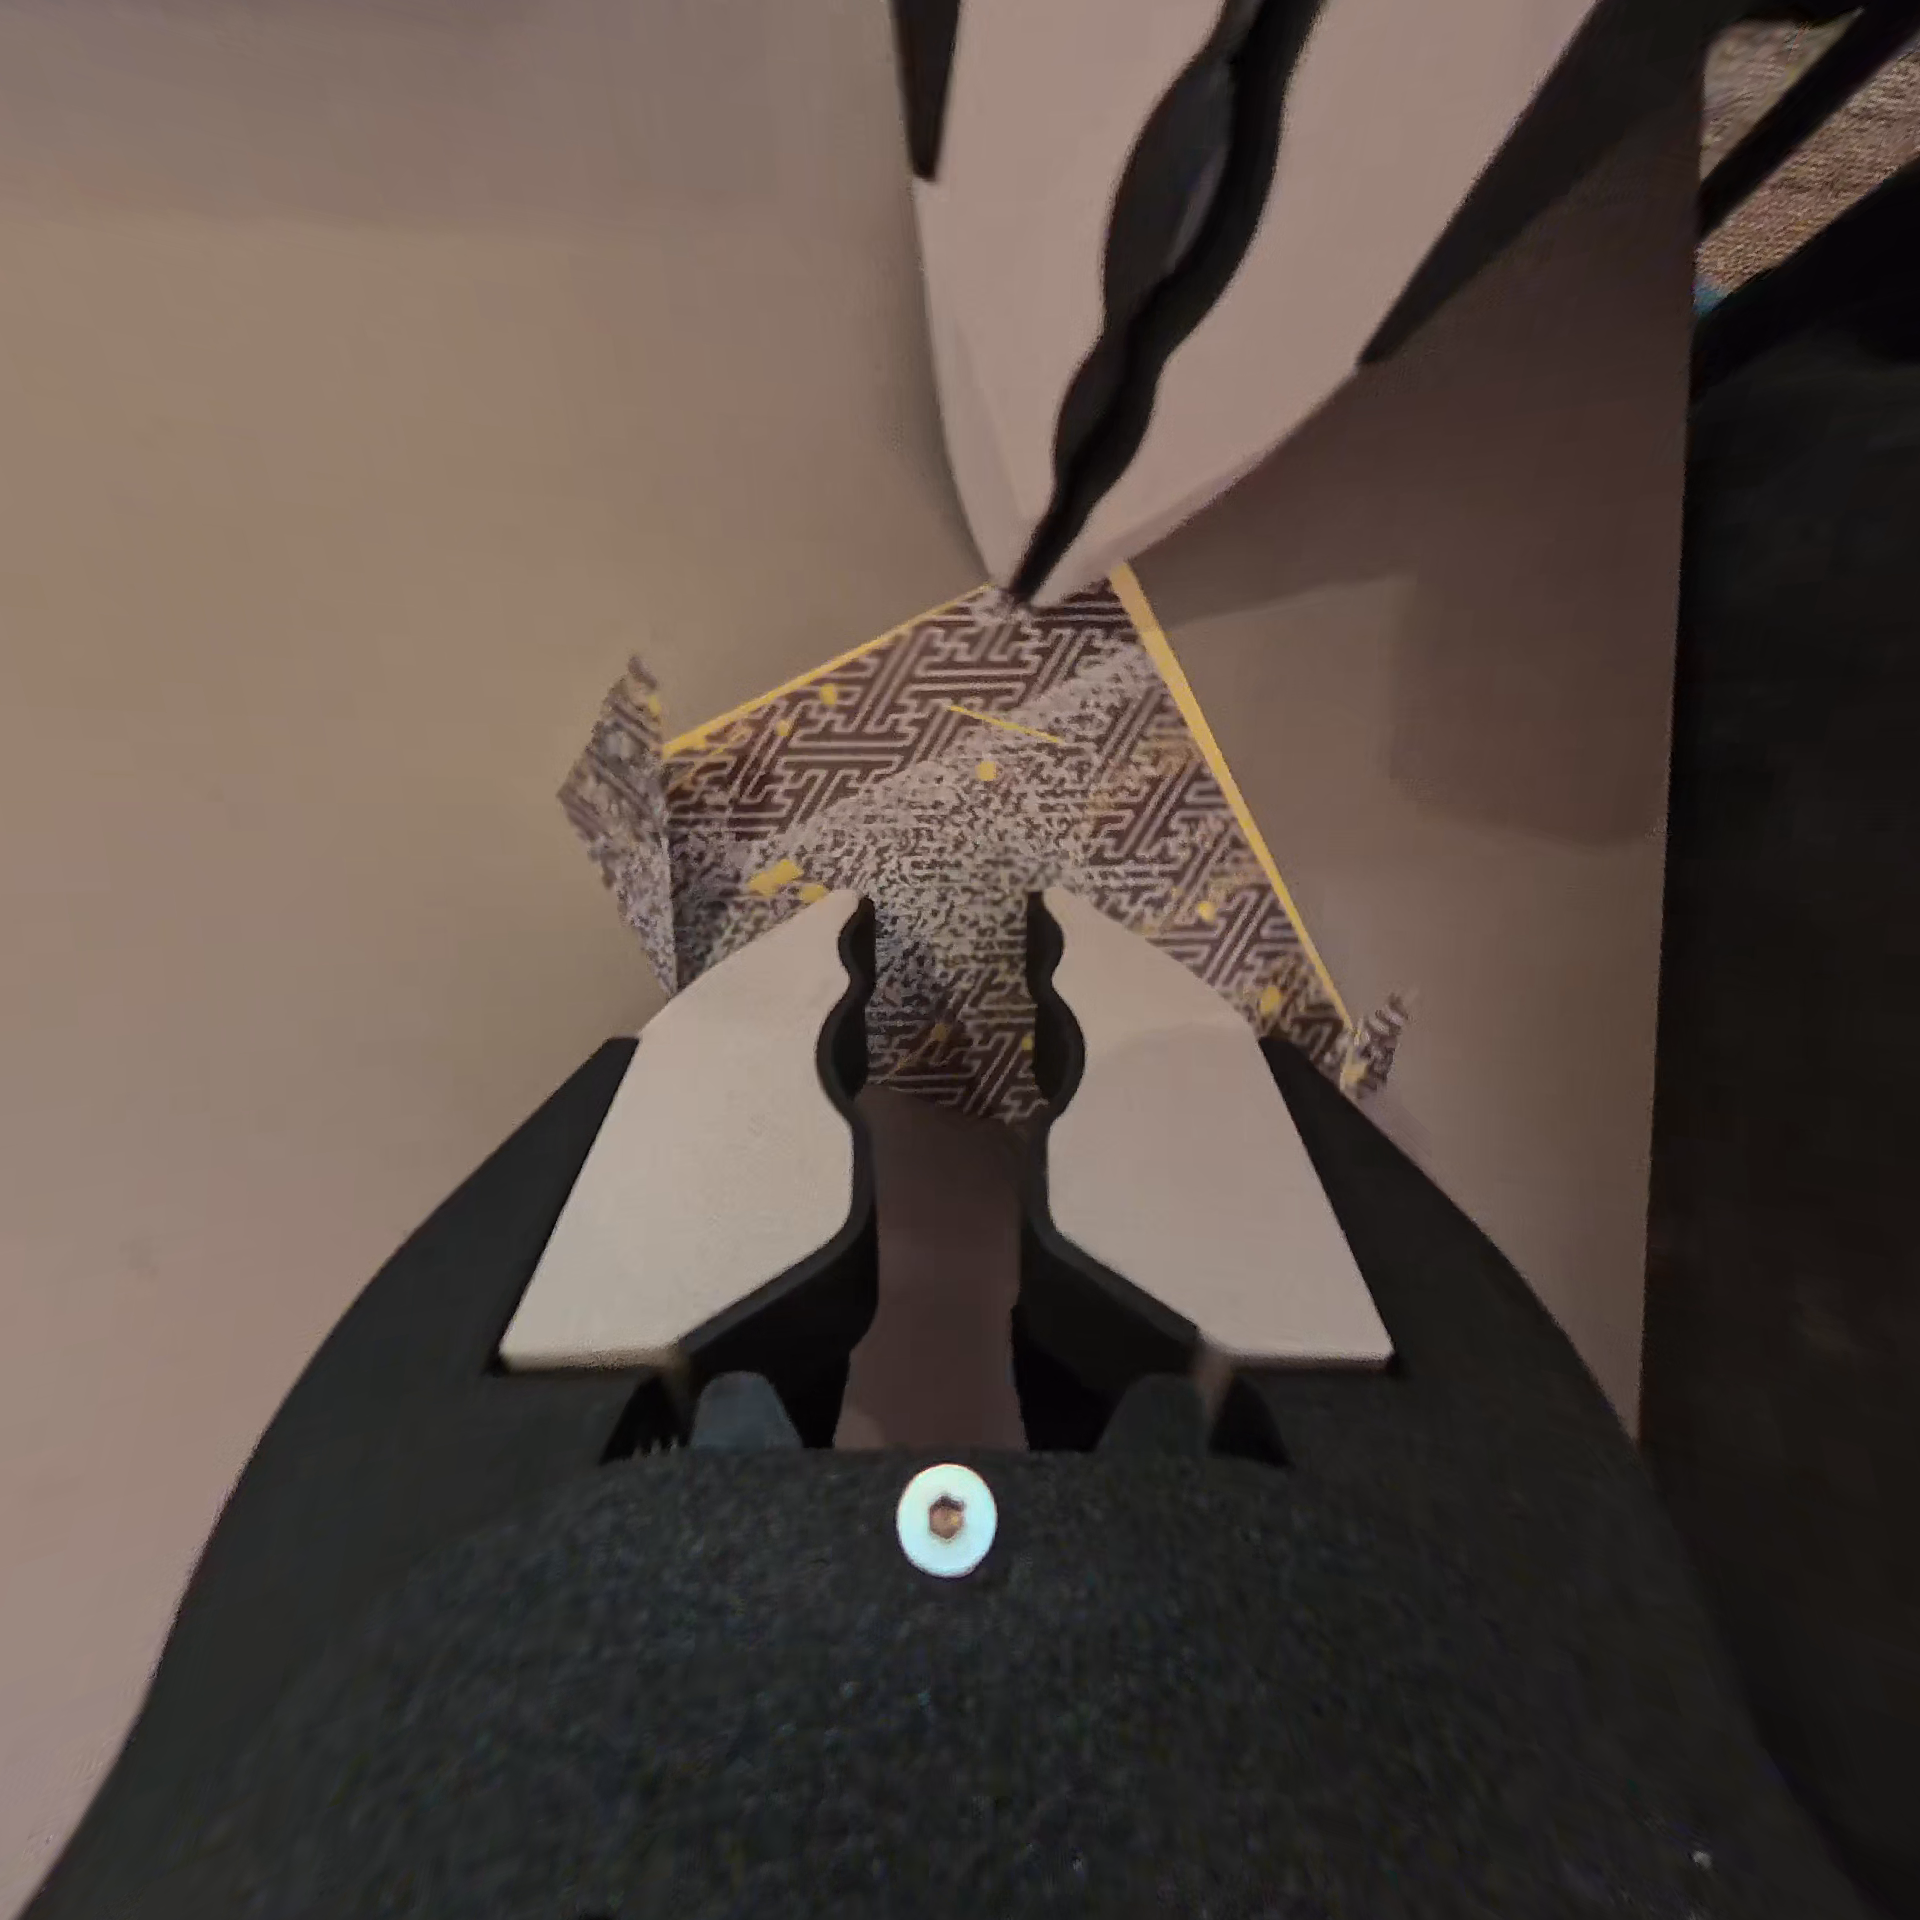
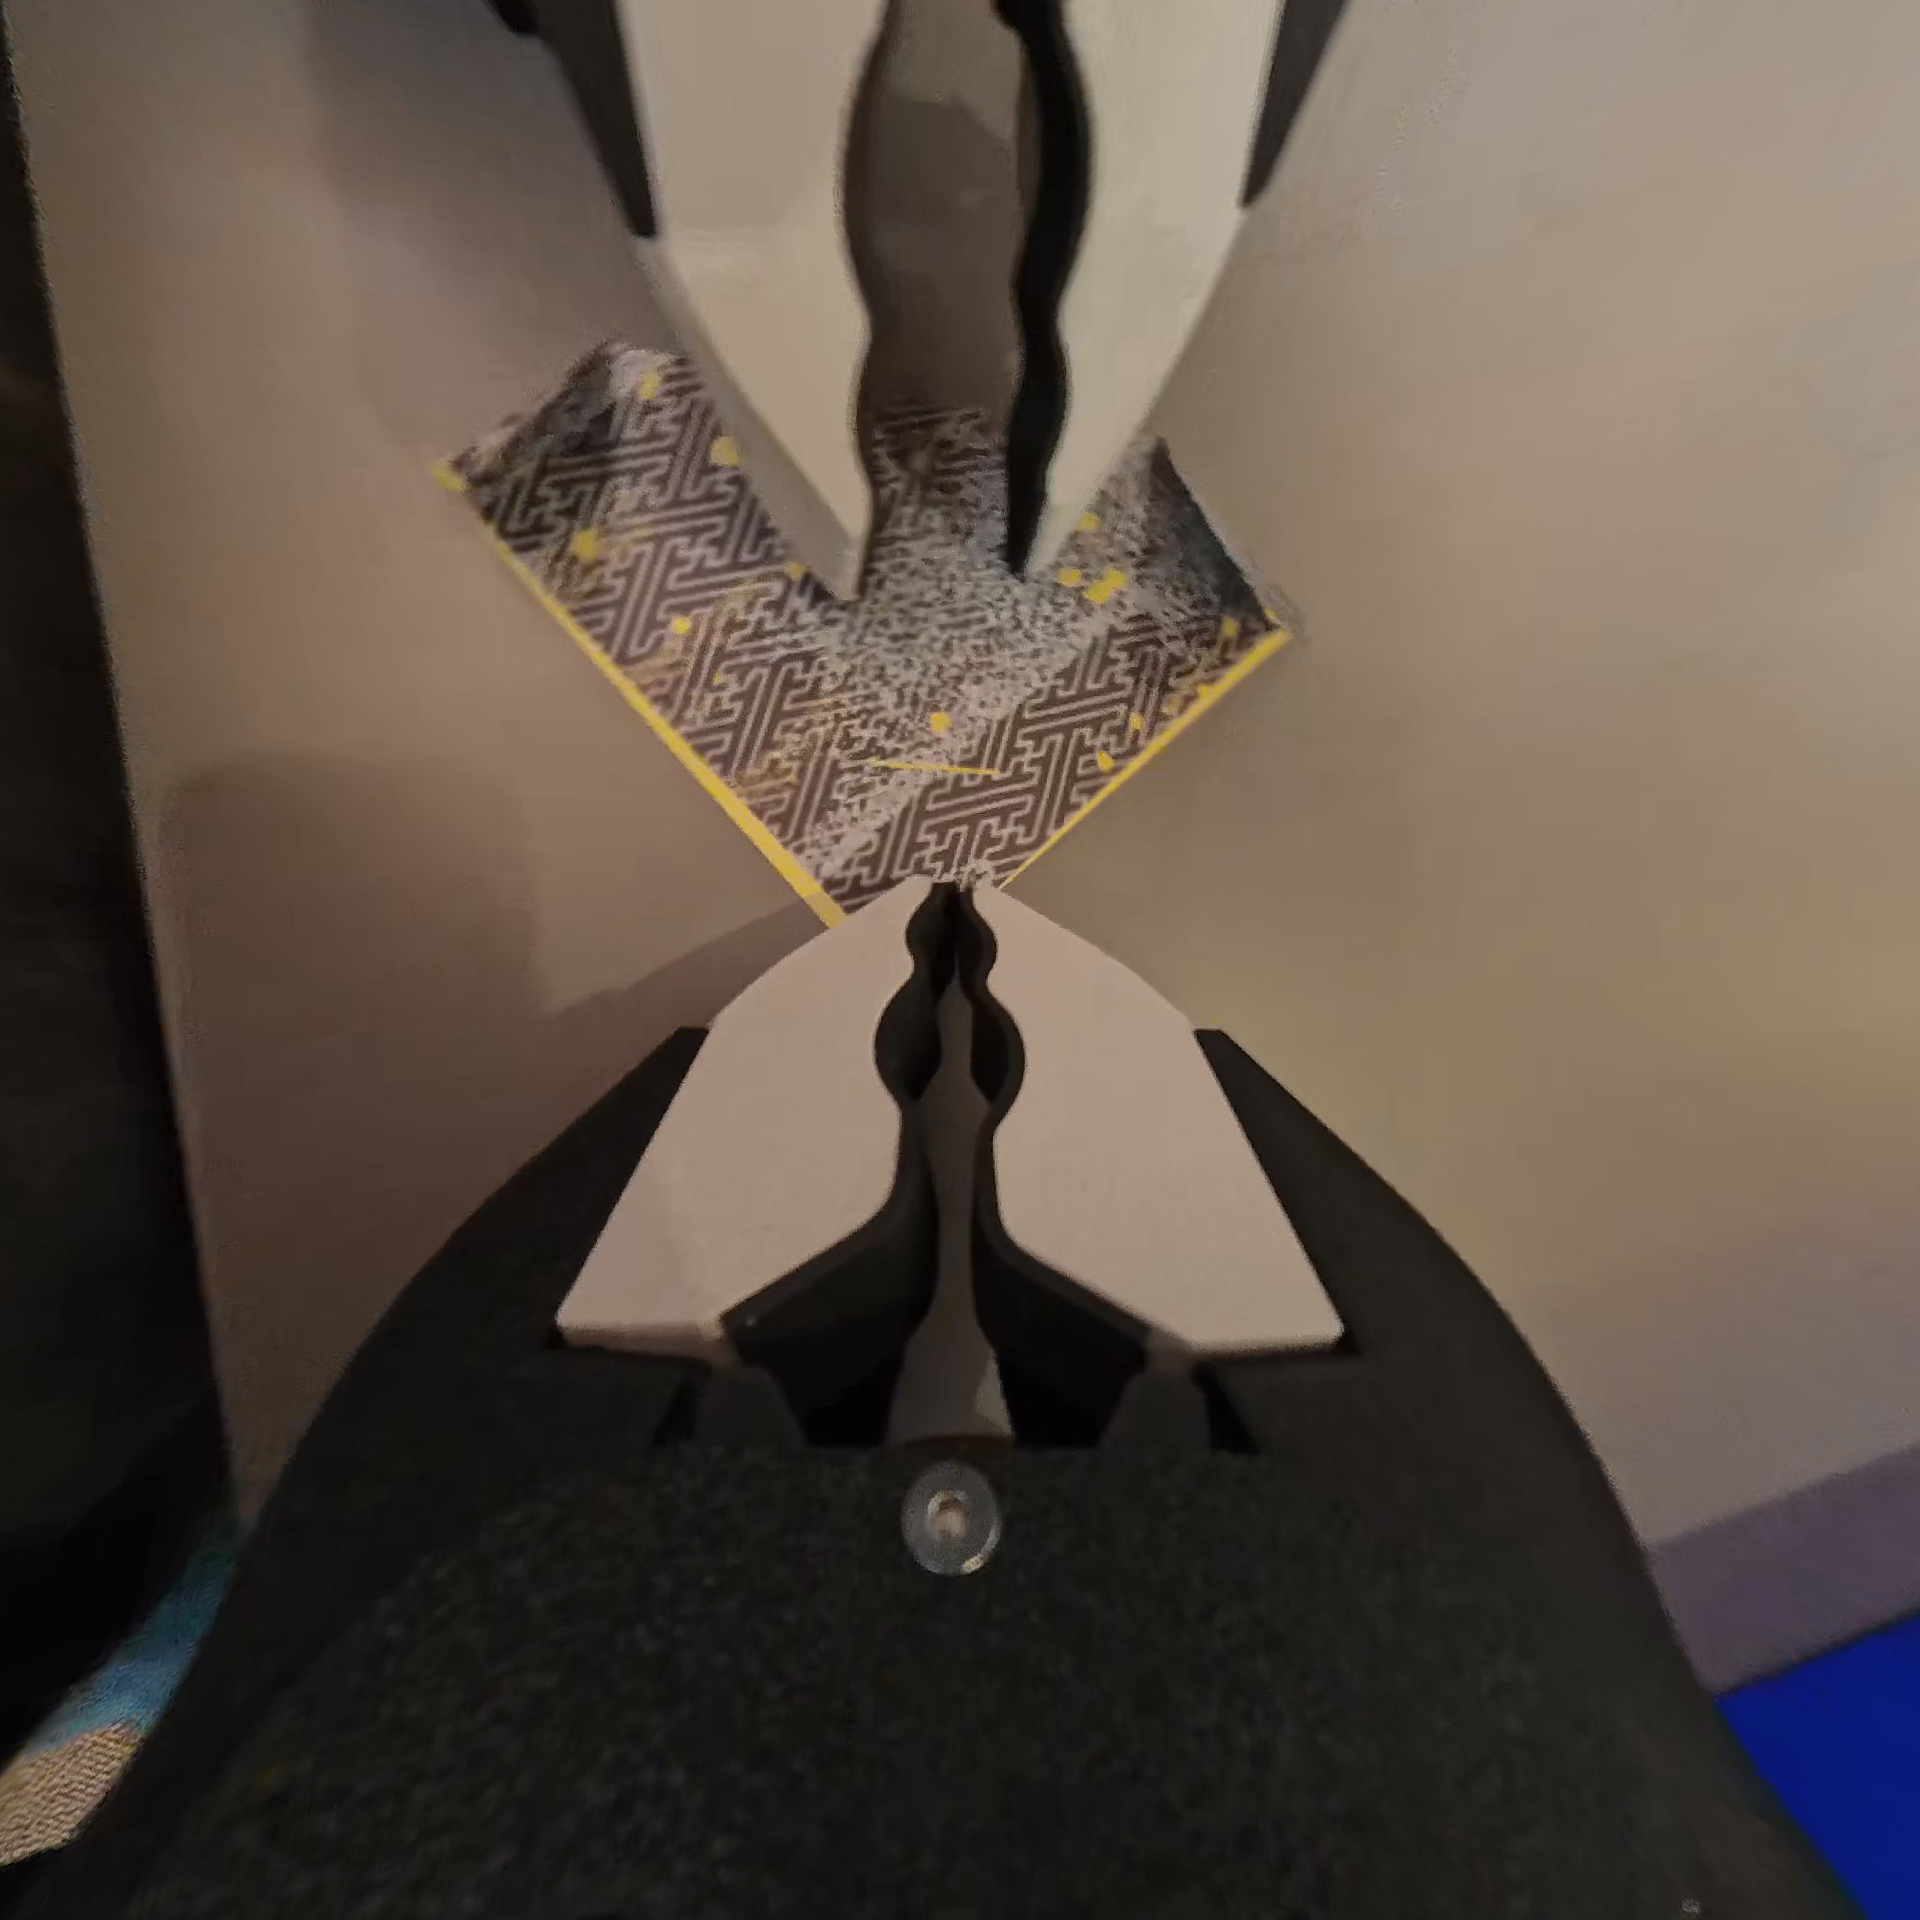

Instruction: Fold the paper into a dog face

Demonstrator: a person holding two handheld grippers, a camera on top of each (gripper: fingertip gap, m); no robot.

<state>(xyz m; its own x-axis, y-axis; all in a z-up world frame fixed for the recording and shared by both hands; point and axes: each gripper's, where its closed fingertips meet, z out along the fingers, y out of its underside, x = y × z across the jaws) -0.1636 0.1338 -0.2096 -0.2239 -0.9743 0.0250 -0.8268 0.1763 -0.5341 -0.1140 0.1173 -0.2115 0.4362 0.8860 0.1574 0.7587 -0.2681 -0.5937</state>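
Two hand-held grippers worked the paper [image 2: 894, 717] lying on the surface [image 2: 1558, 520]. Our left hand-held gripper [image 1: 948, 914], fingers apart, pressed its middle to pin it, while our right hand-held gripper [image 2: 954, 896] pinched the near corner, likely to fold it.

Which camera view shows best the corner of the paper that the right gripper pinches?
The right wrist view: the right gripper closes on the paper corner in the view's centre. The left wrist view shows the same pinch farther off, slightly blurred.
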